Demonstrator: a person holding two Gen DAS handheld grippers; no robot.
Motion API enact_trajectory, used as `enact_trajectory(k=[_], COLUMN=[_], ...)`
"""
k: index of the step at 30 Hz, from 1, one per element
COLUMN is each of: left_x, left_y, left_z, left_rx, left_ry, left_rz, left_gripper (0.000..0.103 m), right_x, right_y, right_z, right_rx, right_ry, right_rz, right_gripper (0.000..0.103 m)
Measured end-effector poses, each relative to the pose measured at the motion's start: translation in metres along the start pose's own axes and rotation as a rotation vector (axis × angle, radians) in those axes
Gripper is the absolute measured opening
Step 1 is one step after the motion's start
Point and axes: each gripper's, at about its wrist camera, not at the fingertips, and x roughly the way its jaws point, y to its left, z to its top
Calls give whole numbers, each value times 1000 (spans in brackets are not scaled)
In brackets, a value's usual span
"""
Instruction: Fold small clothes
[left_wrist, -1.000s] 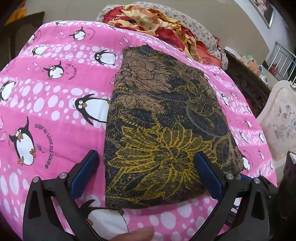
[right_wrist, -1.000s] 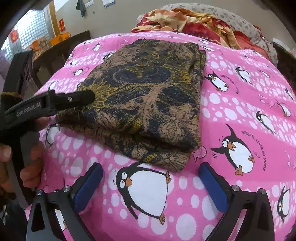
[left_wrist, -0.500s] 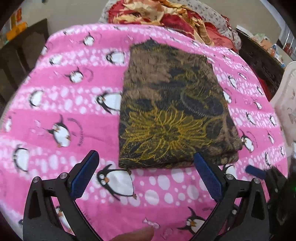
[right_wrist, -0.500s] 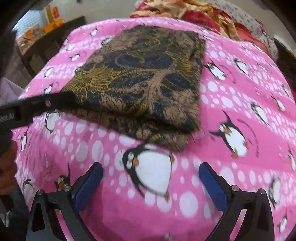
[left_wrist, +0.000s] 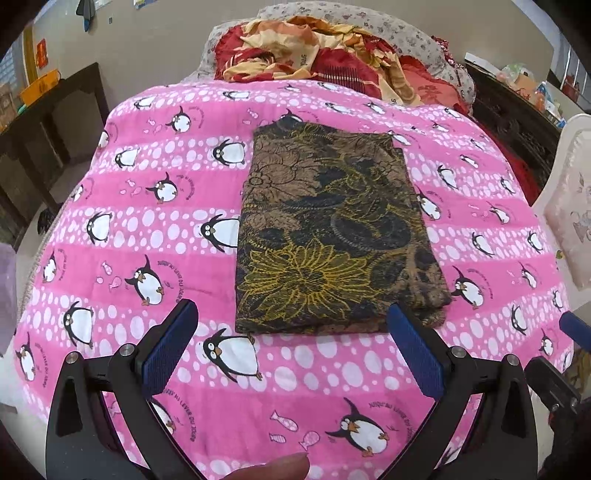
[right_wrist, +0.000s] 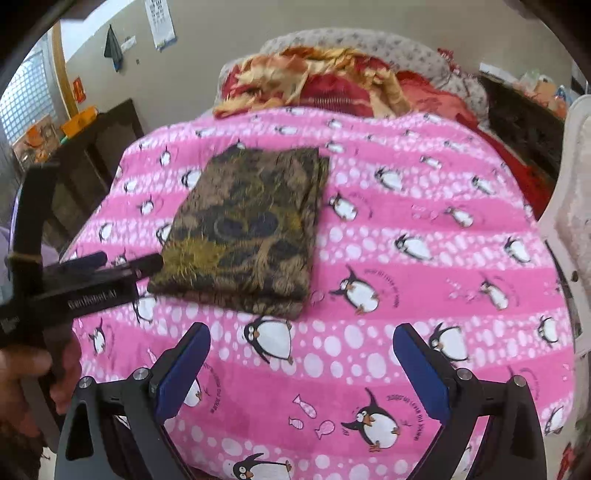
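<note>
While the folded brown floral cloth lies flat on the penguin blanket, I hold my left gripper and right gripper spread and empty, both just short of the cloth's near edge. Snagging that edge risks dragging the layers apart; the offset near-right corner is the likeliest catch.

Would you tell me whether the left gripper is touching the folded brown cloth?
Apart: the left wrist view shows pink blanket between the left gripper and the folded brown cloth.
</note>
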Motion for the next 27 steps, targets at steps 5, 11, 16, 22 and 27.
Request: enact_trajectory(k=[5, 11, 16, 22, 27], left_x=[-16, -35, -48, -55, -56], left_y=[-6, -11, -12, -12, -11], left_z=[-3, -7, -9, -9, -9], left_rx=[22, 32, 28, 24, 21], left_ry=[-26, -58, -81, -99, -101], left_rz=[-7, -21, -30, -34, -39], left_gripper=[103, 103, 102, 102, 102], right_x=[-15, -32, -44, -56, -59], right_y=[6, 11, 15, 22, 26], right_z=[-4, -13, -13, -10, -9], right_rx=[-12, -16, -27, -43, -55], right_ry=[-28, -53, -69, -94, -99], right_rz=[9, 11, 5, -1, -11], right_gripper=[99, 99, 99, 99, 99])
